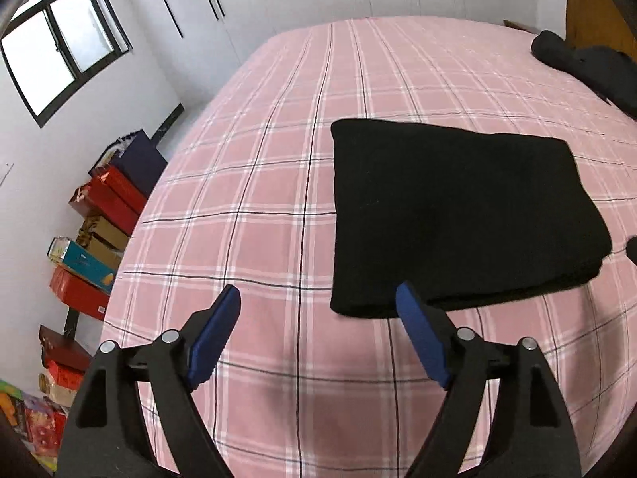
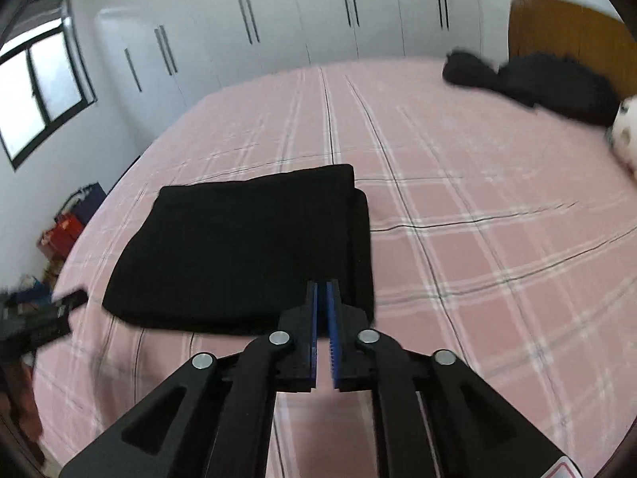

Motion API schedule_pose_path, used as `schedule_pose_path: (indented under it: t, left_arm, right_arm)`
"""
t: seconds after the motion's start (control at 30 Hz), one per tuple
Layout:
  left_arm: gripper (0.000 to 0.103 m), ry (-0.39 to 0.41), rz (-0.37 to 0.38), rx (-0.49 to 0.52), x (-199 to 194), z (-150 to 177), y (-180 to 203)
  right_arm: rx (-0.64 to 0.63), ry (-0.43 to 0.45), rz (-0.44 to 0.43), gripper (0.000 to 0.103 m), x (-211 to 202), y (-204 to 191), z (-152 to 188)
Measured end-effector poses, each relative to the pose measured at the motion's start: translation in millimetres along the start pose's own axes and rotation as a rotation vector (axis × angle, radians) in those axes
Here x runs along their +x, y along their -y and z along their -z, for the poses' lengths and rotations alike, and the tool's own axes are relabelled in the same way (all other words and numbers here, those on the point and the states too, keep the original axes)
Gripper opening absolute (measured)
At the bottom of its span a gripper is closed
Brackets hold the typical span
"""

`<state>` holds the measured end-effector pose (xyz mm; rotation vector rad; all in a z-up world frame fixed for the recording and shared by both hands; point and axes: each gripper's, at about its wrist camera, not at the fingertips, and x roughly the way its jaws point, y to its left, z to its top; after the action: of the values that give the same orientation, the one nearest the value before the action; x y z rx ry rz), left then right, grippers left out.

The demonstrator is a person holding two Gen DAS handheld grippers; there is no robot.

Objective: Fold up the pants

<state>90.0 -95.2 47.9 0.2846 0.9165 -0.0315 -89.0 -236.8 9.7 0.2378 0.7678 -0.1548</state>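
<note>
**Folded black pants on the bed: soft, layered, best taken at an edge**

The black pants (image 1: 450, 215) are seen lying as a compact, roughly rectangular stack on the pink plaid bedsheet (image 1: 258, 183), with layered edges visible along the right side in the right wrist view (image 2: 239, 247). The fabric is judged soft, limp and light, likely a knit; it would sag and unfold if lifted by one layer only. A hold should be taken across all layers at a folded edge or corner, ideally at two points, so that the stack is kept together. Slipping is thought unlikely, as the toothed blue pads should bite into the cloth.

The left tool (image 1: 314, 302) is held with jaws spread wide and nothing between them, just off the stack's near edge, at about 7 o'clock of the pants. The right tool (image 2: 322, 286) is seen closed, its pads nearly touching, empty, over the near right corner at about 5 o'clock.

Another dark garment (image 2: 537, 79) lies well apart at about 1 o'clock, near the wooden headboard (image 2: 565, 28). Stacked boxes (image 1: 99, 215) are seen on the floor at 9 o'clock.
</note>
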Motion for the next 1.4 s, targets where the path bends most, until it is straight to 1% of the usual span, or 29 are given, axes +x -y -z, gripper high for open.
schedule_pose_path:
  t: [0.03, 0.07, 0.1, 0.13, 0.17, 0.2, 0.23, 0.3, 0.37, 0.4, 0.47, 0.5, 0.57, 0.6, 0.7, 0.83, 0.9, 0.97, 1.13, 1.27, 1.4]
  left_arm:
    - [0.079, 0.002, 0.001, -0.005, -3.3, 0.9, -0.1]
    - [0.079, 0.002, 0.008, -0.009, -5.8, 3.0, 0.1]
    - [0.081, 0.004, 0.022, -0.012, -9.8, 6.5, 0.5]
    - [0.083, 0.005, 0.031, -0.016, -15.0, 10.9, -0.1]
    - [0.085, 0.008, 0.031, -0.018, -18.6, 15.6, -1.1]
    - [0.089, 0.014, 0.033, -0.020, -22.9, 22.8, -1.2]
    - [0.093, 0.017, 0.034, -0.023, -24.5, 29.4, -1.2]
    - [0.095, 0.023, 0.042, -0.029, -24.5, 45.4, 1.0]
    - [0.098, 0.031, 0.069, -0.039, -19.1, 61.0, 5.2]
    - [0.098, 0.038, 0.092, -0.050, -12.1, 72.0, 6.8]
    - [0.098, 0.050, 0.099, -0.070, -1.3, 85.9, 10.1]
    - [0.098, 0.049, 0.104, -0.073, 6.6, 88.5, 13.5]
    - [0.098, 0.022, 0.131, -0.067, 15.9, 81.6, 19.8]
    - [0.098, 0.030, 0.149, -0.063, 17.9, 77.8, 22.6]
    - [0.098, 0.023, 0.126, -0.050, 25.4, 72.8, 28.2]
    - [0.098, 0.011, 0.127, -0.066, 29.6, 72.4, 24.6]
    - [0.098, 0.003, 0.113, -0.070, 32.4, 72.3, 23.8]
    - [0.098, -0.011, 0.114, -0.076, 34.8, 73.4, 23.4]
    - [0.098, 0.000, 0.102, -0.057, 34.0, 74.9, 26.3]
    - [0.098, -0.010, 0.117, -0.051, 36.5, 76.9, 30.3]
    - [0.098, -0.013, 0.104, -0.050, 37.9, 78.4, 31.4]
  right_arm:
    - [-0.010, 0.005, 0.006, 0.008, -9.4, -4.8, 9.5]
    - [-0.007, 0.011, 0.009, 0.011, -12.3, -5.8, 15.2]
    - [0.006, 0.023, 0.011, 0.015, -18.7, -6.2, 26.0]
    - [0.020, 0.038, 0.021, 0.031, -23.8, -5.7, 36.1]
    - [0.029, 0.059, 0.045, 0.052, -28.9, -5.3, 46.2]
    - [0.029, 0.072, 0.063, 0.056, -28.7, -4.3, 52.8]
    - [0.024, 0.085, 0.086, 0.057, -25.3, -3.6, 61.3]
    - [0.015, 0.078, 0.104, 0.058, -18.3, -4.3, 79.1]
    - [0.013, 0.026, 0.115, 0.058, -2.3, -6.9, 86.0]
    - [0.007, -0.008, 0.117, 0.058, 6.3, -9.7, 82.6]
    - [0.007, 0.020, 0.109, 0.058, 4.2, -13.2, 81.6]
    - [-0.002, 0.027, 0.123, 0.058, 7.5, -14.8, 79.9]
    - [-0.020, 0.019, 0.141, 0.058, 14.9, -16.2, 78.9]
    - [-0.031, 0.009, 0.153, 0.058, 19.8, -16.9, 78.5]
    - [-0.035, -0.015, 0.142, 0.058, 25.9, -16.5, 78.3]
    - [-0.018, 0.006, 0.146, 0.059, 21.5, -14.0, 76.6]
    - [-0.013, 0.003, 0.150, 0.059, 21.9, -13.6, 77.7]
    - [-0.007, -0.006, 0.152, 0.059, 24.4, -12.4, 77.5]
    - [-0.009, -0.010, 0.152, 0.059, 26.8, -13.2, 78.0]
    - [-0.008, -0.017, 0.151, 0.059, 29.6, -14.3, 79.2]
    - [-0.009, -0.017, 0.143, 0.059, 29.7, -15.3, 79.4]
